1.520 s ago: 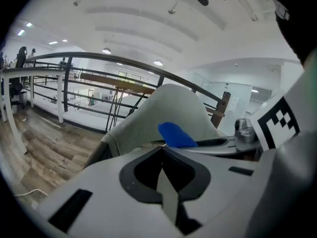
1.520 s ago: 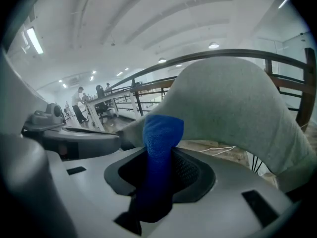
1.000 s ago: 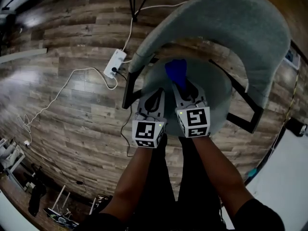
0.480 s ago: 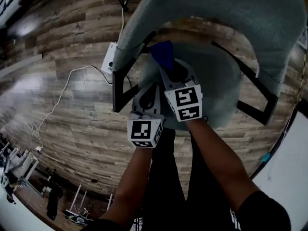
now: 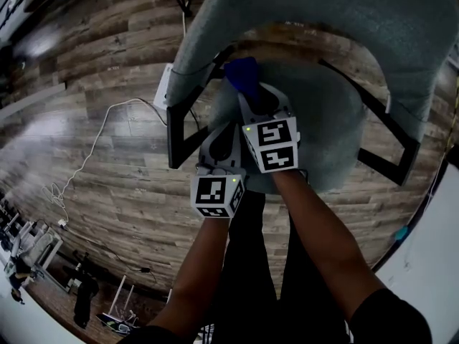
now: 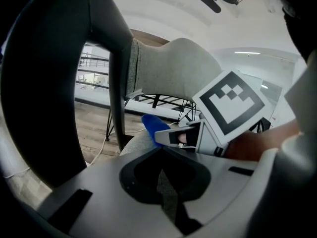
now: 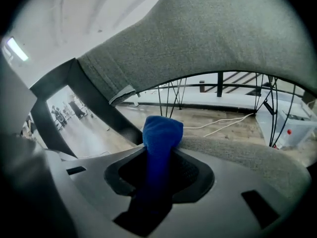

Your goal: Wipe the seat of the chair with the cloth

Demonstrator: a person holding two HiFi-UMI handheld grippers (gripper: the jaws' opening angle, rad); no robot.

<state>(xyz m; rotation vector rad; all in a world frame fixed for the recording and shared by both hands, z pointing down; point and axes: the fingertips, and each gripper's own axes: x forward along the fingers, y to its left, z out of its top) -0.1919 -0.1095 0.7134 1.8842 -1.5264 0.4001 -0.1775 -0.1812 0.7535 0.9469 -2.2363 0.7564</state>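
Two grippers over the chair: the right gripper [image 5: 249, 97] clamps the blue cloth [image 5: 242, 76] with its bunched end poking out onto the far-left seat [image 5: 326, 124], likely for wiping, while the left gripper [image 5: 225, 136], jaws together and empty, hangs just beside, out of the way.

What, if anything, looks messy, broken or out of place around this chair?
Nothing looks damaged or spilled. The only untidy thing is a white cable trailing loose across the wooden plank floor left of the grey fabric chair.
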